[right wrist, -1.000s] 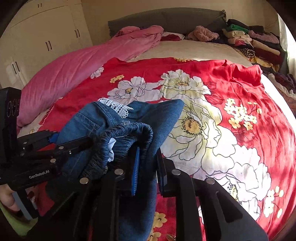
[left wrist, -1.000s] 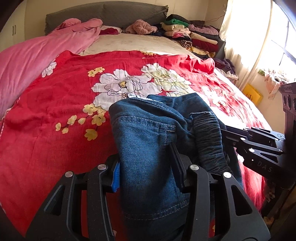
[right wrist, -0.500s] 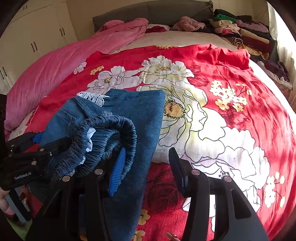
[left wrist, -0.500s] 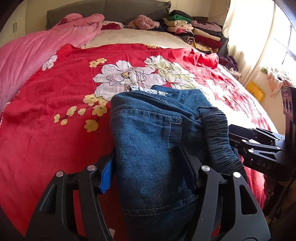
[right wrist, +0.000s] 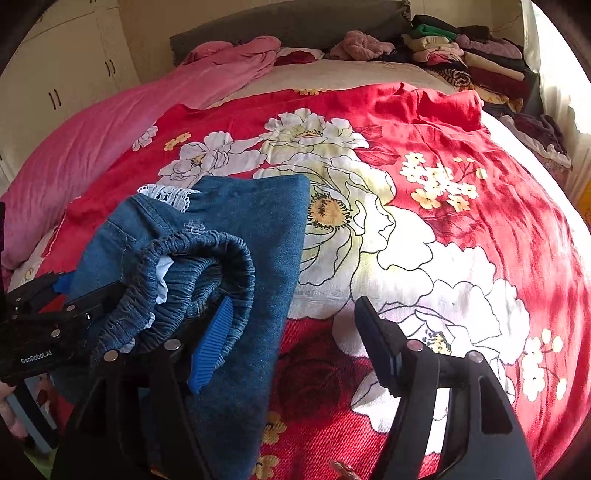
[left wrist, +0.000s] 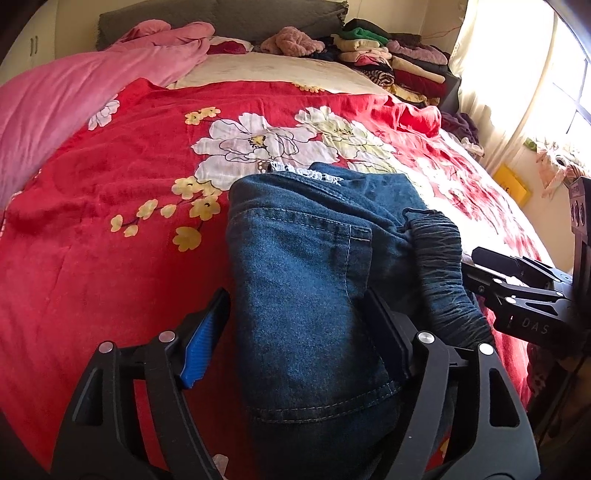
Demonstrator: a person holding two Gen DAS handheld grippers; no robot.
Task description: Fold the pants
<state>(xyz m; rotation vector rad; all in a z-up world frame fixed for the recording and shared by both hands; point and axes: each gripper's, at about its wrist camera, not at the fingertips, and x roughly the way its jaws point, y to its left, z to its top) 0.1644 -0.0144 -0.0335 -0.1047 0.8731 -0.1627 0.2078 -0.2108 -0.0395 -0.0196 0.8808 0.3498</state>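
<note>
The folded blue denim pants [left wrist: 306, 280] lie on the red floral bedspread [left wrist: 110, 266] at the near edge of the bed. Their elastic waistband [left wrist: 443, 273] bunches at the right. My left gripper [left wrist: 295, 314] is open, its jaws wide on either side of the pants with a gap at the blue pad. In the right wrist view the pants [right wrist: 229, 236] lie at the left, with white lace trim at the far edge. My right gripper [right wrist: 291, 325] is open and empty, its left finger against the denim.
A pink quilt [left wrist: 66, 96] runs along the left side of the bed. A stack of folded clothes [right wrist: 472, 55] sits at the far right by the grey headboard [right wrist: 288, 26]. White wardrobes [right wrist: 62, 77] stand at the left. A window [left wrist: 554, 74] is on the right.
Both grippers opened and let go of the pants, the right one first. The pants settled onto the bedspread. The right gripper shifted to the right of the denim.
</note>
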